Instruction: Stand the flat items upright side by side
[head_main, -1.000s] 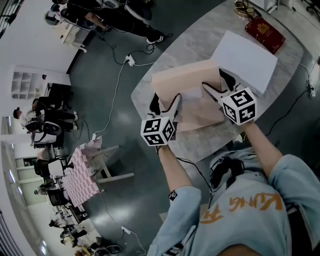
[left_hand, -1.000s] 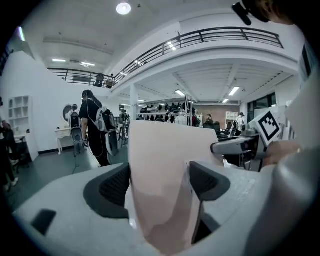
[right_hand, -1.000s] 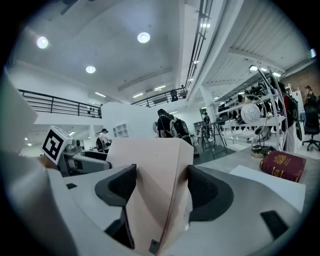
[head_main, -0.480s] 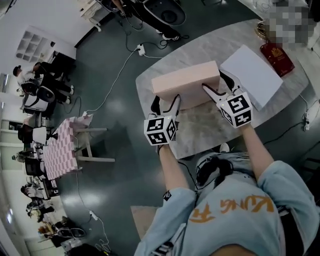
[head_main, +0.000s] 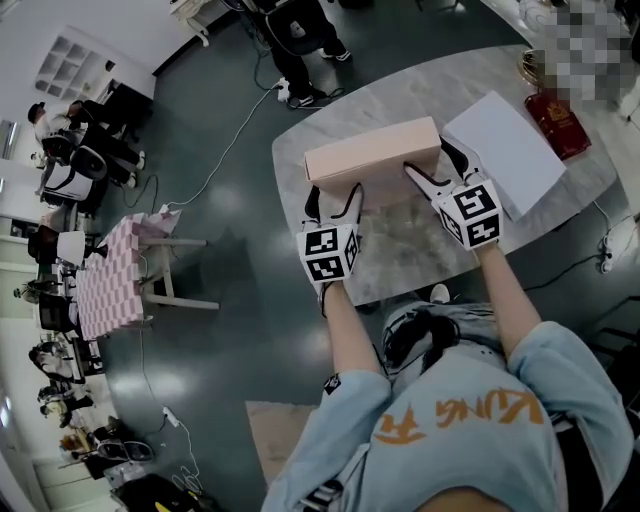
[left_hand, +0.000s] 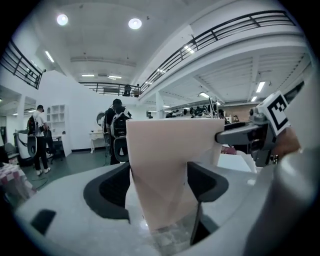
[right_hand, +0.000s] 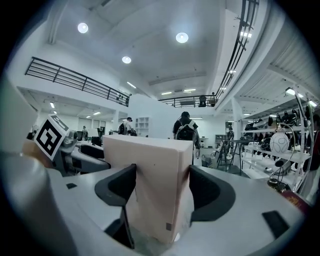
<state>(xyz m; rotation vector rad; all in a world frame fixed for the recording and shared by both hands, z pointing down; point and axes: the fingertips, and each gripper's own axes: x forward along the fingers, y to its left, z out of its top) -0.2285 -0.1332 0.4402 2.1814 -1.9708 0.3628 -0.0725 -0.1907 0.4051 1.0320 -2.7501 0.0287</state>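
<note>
A flat pink box (head_main: 372, 160) stands on its long edge on the marble table (head_main: 400, 260). My left gripper (head_main: 335, 198) holds its left end; the jaws have just been closing with the box between them, and both pads press on it. My right gripper (head_main: 425, 156) is shut on the right end. In the left gripper view the pink box (left_hand: 167, 145) fills the gap of my left gripper (left_hand: 158, 170). In the right gripper view the pink box (right_hand: 155, 185) sits between the jaws of my right gripper (right_hand: 161, 172). A white flat box (head_main: 498, 150) lies flat just right of it.
A red book (head_main: 558, 118) lies at the table's far right, beyond the white box. On the floor to the left stands a stool with a pink checked stack (head_main: 105, 290). People (head_main: 295, 25) stand beyond the table's far edge.
The pink box has gone from leaning, with its broad face showing, to standing straight on its edge. Both grippers shifted slightly with it while staying on its ends.
</note>
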